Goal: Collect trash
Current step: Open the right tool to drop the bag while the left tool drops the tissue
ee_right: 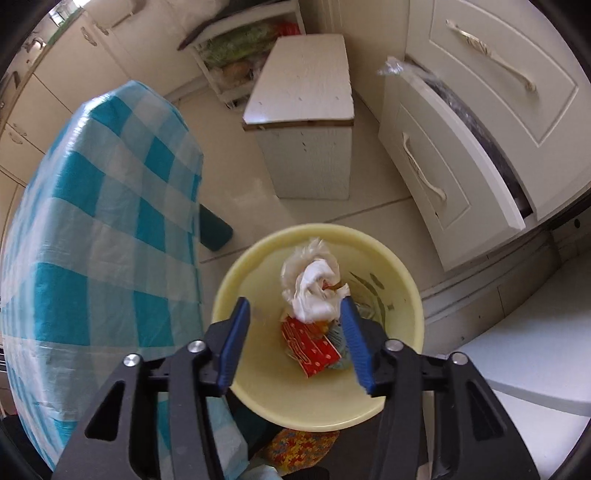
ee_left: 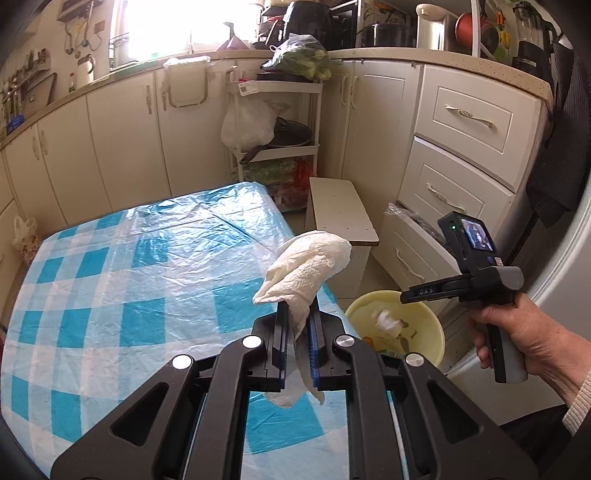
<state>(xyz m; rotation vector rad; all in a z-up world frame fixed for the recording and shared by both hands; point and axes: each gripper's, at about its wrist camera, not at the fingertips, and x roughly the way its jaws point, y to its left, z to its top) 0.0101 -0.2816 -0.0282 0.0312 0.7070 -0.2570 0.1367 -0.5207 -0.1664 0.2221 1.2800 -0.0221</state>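
bench (ee_left: 110, 266) under blue-checked cloth | yellow bin (ee_right: 266, 391) on the floor beside it, holding a red carton (ee_right: 310, 347) and crumpled tissue (ee_right: 314, 291) | right hand-held gripper (ee_right: 295, 343) spread wide, empty, over the bin | left hand-held gripper (ee_left: 298, 332) pinching a white paper towel (ee_left: 306, 266) above the bench edge

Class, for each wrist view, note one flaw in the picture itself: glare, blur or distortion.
Left wrist view: the window is blown out to white, and the counter edge bows from fisheye distortion. Right wrist view: the tissue over the yellow bin is smeared by motion blur, and the drawers curve.
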